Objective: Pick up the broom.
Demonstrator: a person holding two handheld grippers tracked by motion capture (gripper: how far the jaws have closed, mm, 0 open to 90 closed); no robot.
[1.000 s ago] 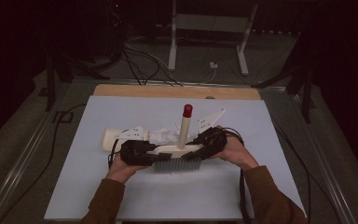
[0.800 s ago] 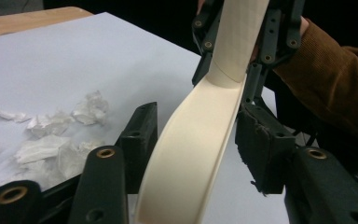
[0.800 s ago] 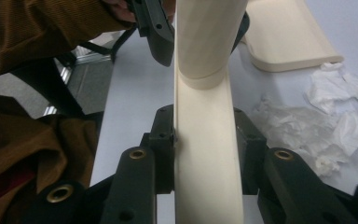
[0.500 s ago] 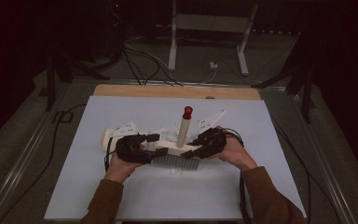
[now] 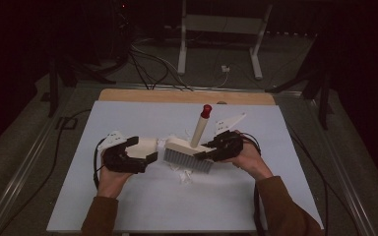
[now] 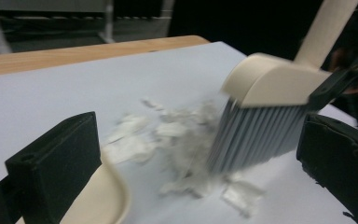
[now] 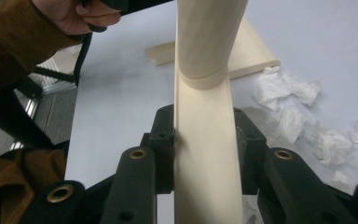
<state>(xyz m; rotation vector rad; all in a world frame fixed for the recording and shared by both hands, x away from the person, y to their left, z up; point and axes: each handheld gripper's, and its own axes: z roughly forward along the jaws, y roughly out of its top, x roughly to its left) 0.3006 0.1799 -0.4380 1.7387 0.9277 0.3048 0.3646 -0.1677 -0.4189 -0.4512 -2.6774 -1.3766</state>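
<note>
A cream hand brush (image 5: 187,156) with grey bristles stands on the white table cover, its red-capped handle (image 5: 205,112) leaning up and away. My right gripper (image 5: 210,151) is shut on the brush's cream head (image 7: 205,158). The bristles (image 6: 256,135) touch a pile of torn paper scraps (image 6: 168,135). My left gripper (image 5: 142,149) lies to the brush's left; its jaws have just been opening and stand wide apart. A cream dustpan (image 5: 152,145) lies between them, its rim (image 6: 107,200) beside one jaw and unpressed. Beyond the handle the dustpan (image 7: 249,56) shows again.
The white cover (image 5: 275,196) spreads over the table, with a wooden strip (image 5: 187,96) along its far edge. More paper scraps (image 5: 184,174) lie in front of the brush. A metal stand (image 5: 219,44) and cables (image 5: 147,59) sit on the floor behind.
My left gripper has slid left, away from the brush, and opened its jaws, letting go of the dustpan. The right gripper and the brush have stayed put.
</note>
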